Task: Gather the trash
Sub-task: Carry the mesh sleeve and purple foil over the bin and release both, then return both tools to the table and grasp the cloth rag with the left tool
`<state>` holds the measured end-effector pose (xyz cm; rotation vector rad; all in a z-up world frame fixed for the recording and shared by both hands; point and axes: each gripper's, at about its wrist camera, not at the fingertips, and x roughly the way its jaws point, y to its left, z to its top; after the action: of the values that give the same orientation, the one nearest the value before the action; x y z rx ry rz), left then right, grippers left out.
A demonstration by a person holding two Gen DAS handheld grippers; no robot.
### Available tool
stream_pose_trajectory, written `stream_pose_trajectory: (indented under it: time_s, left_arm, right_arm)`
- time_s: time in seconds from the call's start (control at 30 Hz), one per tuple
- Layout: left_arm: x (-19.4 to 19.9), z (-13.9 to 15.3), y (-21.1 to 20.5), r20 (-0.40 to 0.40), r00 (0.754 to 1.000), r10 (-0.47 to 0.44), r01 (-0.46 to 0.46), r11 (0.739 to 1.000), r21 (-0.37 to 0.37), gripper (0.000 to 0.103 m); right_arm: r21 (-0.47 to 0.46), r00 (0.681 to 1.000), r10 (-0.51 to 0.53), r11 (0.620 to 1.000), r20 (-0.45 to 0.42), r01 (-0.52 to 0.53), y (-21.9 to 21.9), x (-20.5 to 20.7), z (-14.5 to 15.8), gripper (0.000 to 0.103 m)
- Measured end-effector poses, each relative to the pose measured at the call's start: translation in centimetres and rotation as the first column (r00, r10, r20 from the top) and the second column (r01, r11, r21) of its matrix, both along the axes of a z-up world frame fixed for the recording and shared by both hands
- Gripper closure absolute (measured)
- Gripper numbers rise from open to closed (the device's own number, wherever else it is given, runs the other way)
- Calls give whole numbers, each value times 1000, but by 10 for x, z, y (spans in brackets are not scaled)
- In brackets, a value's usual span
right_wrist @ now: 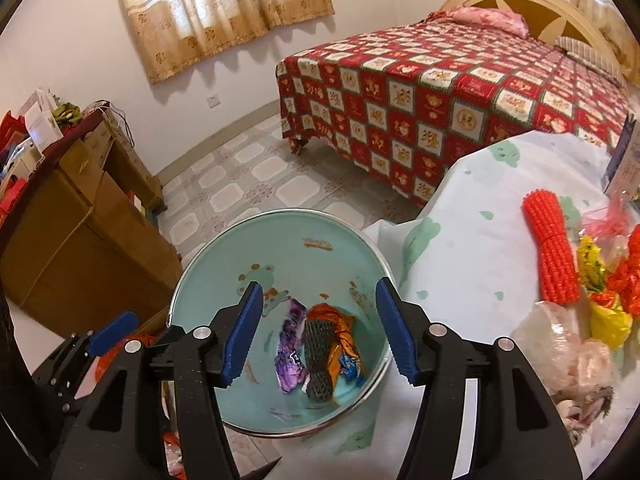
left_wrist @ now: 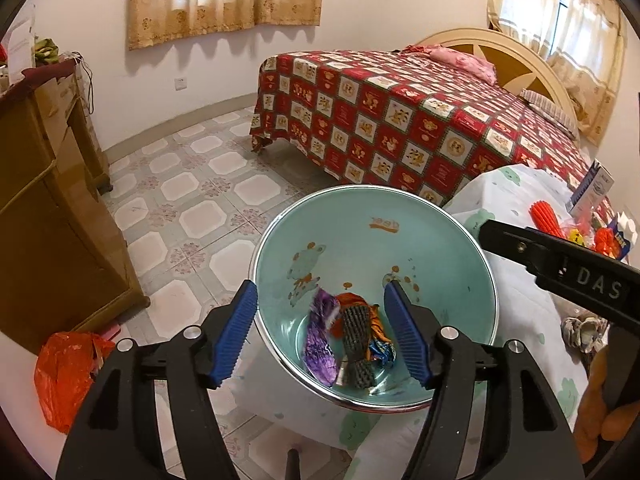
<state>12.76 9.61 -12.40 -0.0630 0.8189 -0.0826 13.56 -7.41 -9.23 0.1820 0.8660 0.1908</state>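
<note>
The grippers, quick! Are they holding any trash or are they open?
Left gripper: open, holding nothing, over the bin.
Right gripper: open, holding nothing, over the same bin; the wrappers lie inside.

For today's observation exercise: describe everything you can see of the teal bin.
The teal bin is round and open-topped, with a shiny metal rim and faded orange cartoon prints on its pale inner wall. It stands beside the cloth-covered table. At its bottom lie a purple wrapper, a dark foam net and orange and blue wrappers. Neither gripper touches it.
</note>
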Motion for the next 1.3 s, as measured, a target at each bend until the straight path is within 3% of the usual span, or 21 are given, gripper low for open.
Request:
stream_pose_trajectory:
  time_s: [0.43, 0.83, 1.3]
  left_arm:
    - [-18, 19, -29, 42, 998, -38, 37, 999, 20, 32]
    - [-35, 29, -76, 46, 993, -107, 106, 994, 34, 30]
    - [-54, 27, -153, 28, 963, -268, 266, 961, 71, 29]
  right_arm:
    - [-72, 995, -86, 993, 42, 89, -39, -30, 16, 44]
    - [-57, 981, -184, 981, 64, 188, -101, -66, 21, 45]
    - [-88, 923, -377, 920, 75, 383, -204, -132, 11, 45]
